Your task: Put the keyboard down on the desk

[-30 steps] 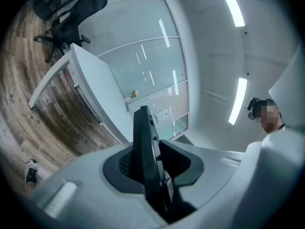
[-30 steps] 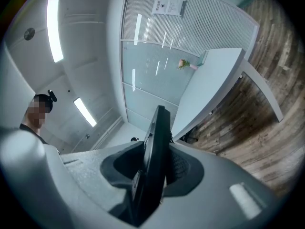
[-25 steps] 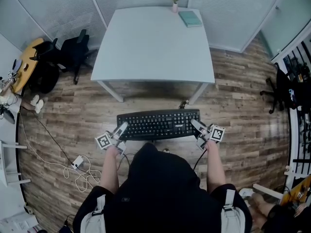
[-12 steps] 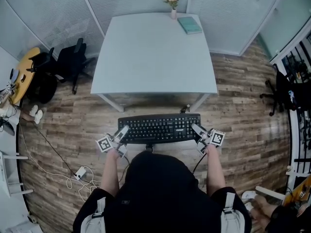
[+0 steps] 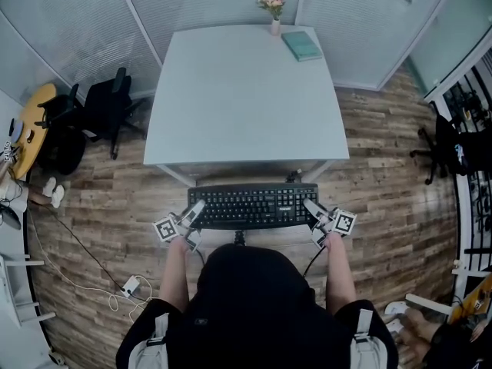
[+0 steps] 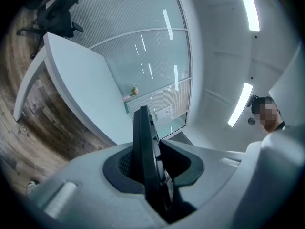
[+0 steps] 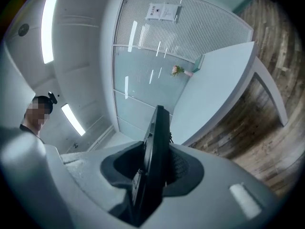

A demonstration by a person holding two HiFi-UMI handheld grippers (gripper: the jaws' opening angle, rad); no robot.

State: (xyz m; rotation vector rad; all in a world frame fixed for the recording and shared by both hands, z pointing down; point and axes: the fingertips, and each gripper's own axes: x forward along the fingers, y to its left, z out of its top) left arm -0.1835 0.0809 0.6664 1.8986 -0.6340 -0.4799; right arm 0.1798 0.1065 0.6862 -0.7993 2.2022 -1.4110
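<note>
keyboard (image 5: 252,205) moved nearer the desk (image 5: 244,91), both jaws clamped over its hidden ends

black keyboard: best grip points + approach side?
Take the black rectangular keyboard by its two short ends, one gripper from each side, as it is held now: left gripper on the left end, right gripper on the right. It is long, thin and level, so each thin edge fits between the jaws, and holding both ends should keep it from tipping.
</note>
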